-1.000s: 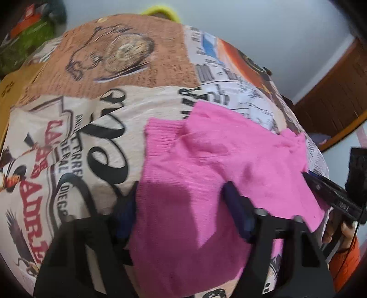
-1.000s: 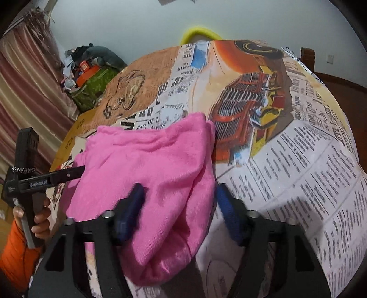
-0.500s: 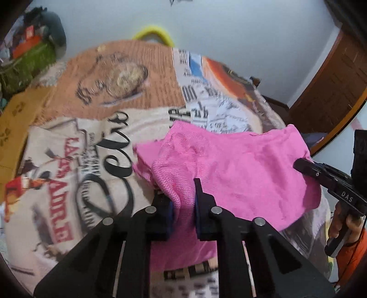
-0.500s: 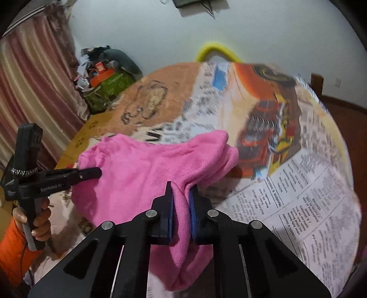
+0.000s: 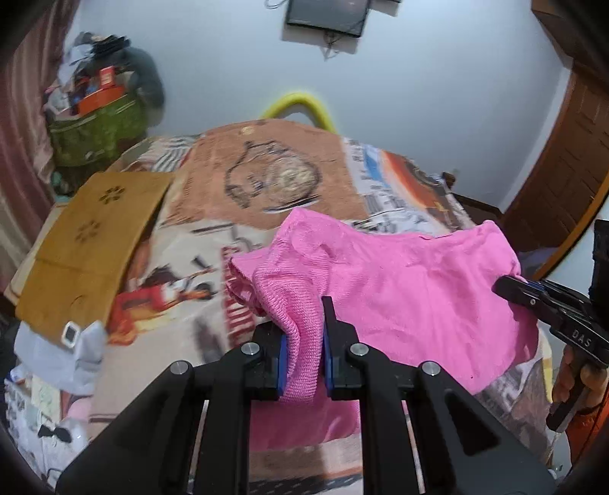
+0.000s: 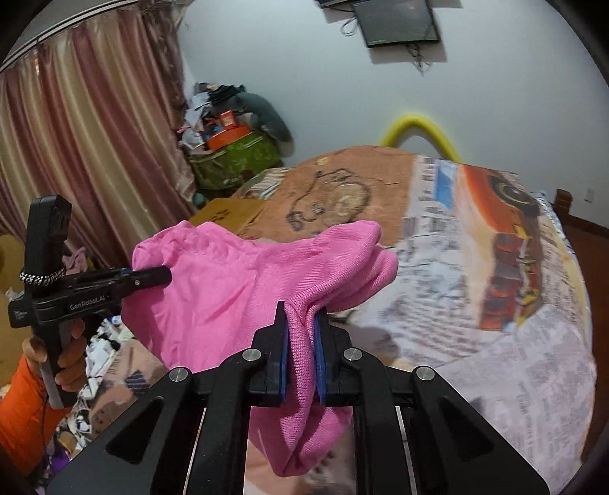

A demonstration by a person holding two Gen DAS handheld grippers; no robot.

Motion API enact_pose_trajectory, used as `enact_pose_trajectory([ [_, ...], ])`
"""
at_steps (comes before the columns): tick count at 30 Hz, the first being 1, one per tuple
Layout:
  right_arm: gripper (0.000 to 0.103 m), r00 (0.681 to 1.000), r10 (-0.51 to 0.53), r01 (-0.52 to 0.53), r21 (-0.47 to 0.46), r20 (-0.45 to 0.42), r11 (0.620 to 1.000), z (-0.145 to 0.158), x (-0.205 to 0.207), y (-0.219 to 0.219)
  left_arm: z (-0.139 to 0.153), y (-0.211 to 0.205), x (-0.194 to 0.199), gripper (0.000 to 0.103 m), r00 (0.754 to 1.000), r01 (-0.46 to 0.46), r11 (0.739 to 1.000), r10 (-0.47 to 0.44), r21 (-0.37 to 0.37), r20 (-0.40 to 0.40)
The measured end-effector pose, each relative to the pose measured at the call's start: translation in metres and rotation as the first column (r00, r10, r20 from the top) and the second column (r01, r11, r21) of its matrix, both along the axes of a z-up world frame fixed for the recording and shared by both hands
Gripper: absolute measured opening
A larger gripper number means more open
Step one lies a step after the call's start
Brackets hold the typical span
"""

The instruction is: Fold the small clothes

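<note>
Pink garment (image 5: 399, 289) now lifted higher off bedspread (image 5: 266, 182), both claws still clamped

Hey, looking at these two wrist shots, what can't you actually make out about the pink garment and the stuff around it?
- Pink garment: its type; bunched between the left hand-held gripper and right hand-held gripper.
- Its lower hem, right wrist view: hidden behind the fingers.
- Bedspread print: motion-blurred.
- Wall screen: cut by the top edge.
- Corner clutter: too small.
</note>
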State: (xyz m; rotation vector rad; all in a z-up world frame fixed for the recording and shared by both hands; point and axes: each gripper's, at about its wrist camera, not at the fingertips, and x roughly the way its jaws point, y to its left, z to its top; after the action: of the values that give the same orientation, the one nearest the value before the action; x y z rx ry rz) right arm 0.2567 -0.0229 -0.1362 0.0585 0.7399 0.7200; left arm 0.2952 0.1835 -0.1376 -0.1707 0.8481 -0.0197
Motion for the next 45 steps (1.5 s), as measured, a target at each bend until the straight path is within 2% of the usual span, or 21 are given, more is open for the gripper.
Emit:
enact_pose_trajectory([
  [2, 0.010, 1.000, 0.014, -0.014, -0.002, -0.013, 1.000, -0.007, -0.003, 0.016, -0.010, 0.013, -0.006, 0.014, 1.000, -0.021, 1.000, 0.021, -0.003, -0.023],
  [8, 0.010, 0.995, 0.010, -0.013, -0.029, -0.103, 0.999, -0.048, -0.006, 0.052, -0.067, 0.043, -0.009, 0.014, 0.988, -0.071, 0.997, 0.068, -0.016, -0.141],
  [12, 0.010, 0.986, -0.020, 0.003, -0.099, -0.167, 0.995, -0.081, -0.004, 0.060, -0.107, 0.052, -0.010, 0.015, 0.970, -0.097, 0.995, 0.090, -0.017, -0.224],
  [15, 0.013, 0.978, -0.039, 0.010, -0.138, -0.205, 0.990, -0.096, -0.003, 0.055, -0.121, 0.057, -0.012, 0.022, 0.965, -0.103, 0.994, 0.096, -0.018, -0.243],
  [17, 0.013, 0.976, -0.050, 0.015, -0.163, -0.213, 0.987, -0.101, -0.001, 0.049, -0.124, 0.059, -0.014, 0.035, 0.964, -0.116, 0.993, 0.115, 0.008, -0.240],
  [19, 0.014, 0.978, -0.066, 0.028, -0.187, -0.200, 0.982, -0.102, -0.001, 0.043, -0.123, 0.062, -0.017, 0.042, 0.965, -0.127, 0.991, 0.134, 0.043, -0.226],
  [24, 0.014, 0.981, -0.127, 0.082, -0.282, -0.146, 0.956, -0.096, -0.003, 0.028, -0.116, 0.072, -0.024, 0.046, 0.957, -0.166, 0.974, 0.197, 0.154, -0.213],
  [29, 0.015, 0.988, -0.095, 0.066, -0.225, -0.120, 0.972, -0.070, -0.014, 0.024, -0.085, 0.076, -0.037, 0.048, 0.973, -0.157, 0.979, 0.175, 0.127, -0.151],
  [33, 0.036, 0.996, -0.022, 0.006, -0.180, -0.083, 0.984, -0.053, -0.027, 0.042, -0.071, 0.058, -0.040, 0.058, 0.986, -0.104, 0.991, 0.114, 0.084, -0.122],
  [34, 0.040, 0.997, -0.004, -0.010, -0.178, -0.077, 0.984, -0.053, -0.030, 0.047, -0.072, 0.051, -0.039, 0.059, 0.988, -0.081, 0.994, 0.090, 0.071, -0.127],
  [39, 0.041, 0.991, 0.061, -0.085, -0.206, -0.121, 0.975, -0.073, -0.033, 0.072, -0.099, 0.024, -0.031, 0.060, 0.978, -0.025, 0.996, 0.041, 0.081, -0.203],
  [42, 0.041, 0.985, 0.064, -0.102, -0.245, -0.158, 0.964, -0.093, -0.034, 0.071, -0.118, 0.018, -0.031, 0.060, 0.966, -0.018, 0.996, 0.039, 0.084, -0.256],
  [45, 0.041, 0.985, 0.061, -0.104, -0.272, -0.161, 0.957, -0.099, -0.039, 0.061, -0.120, 0.020, -0.041, 0.060, 0.966, -0.025, 0.996, 0.047, 0.088, -0.253],
])
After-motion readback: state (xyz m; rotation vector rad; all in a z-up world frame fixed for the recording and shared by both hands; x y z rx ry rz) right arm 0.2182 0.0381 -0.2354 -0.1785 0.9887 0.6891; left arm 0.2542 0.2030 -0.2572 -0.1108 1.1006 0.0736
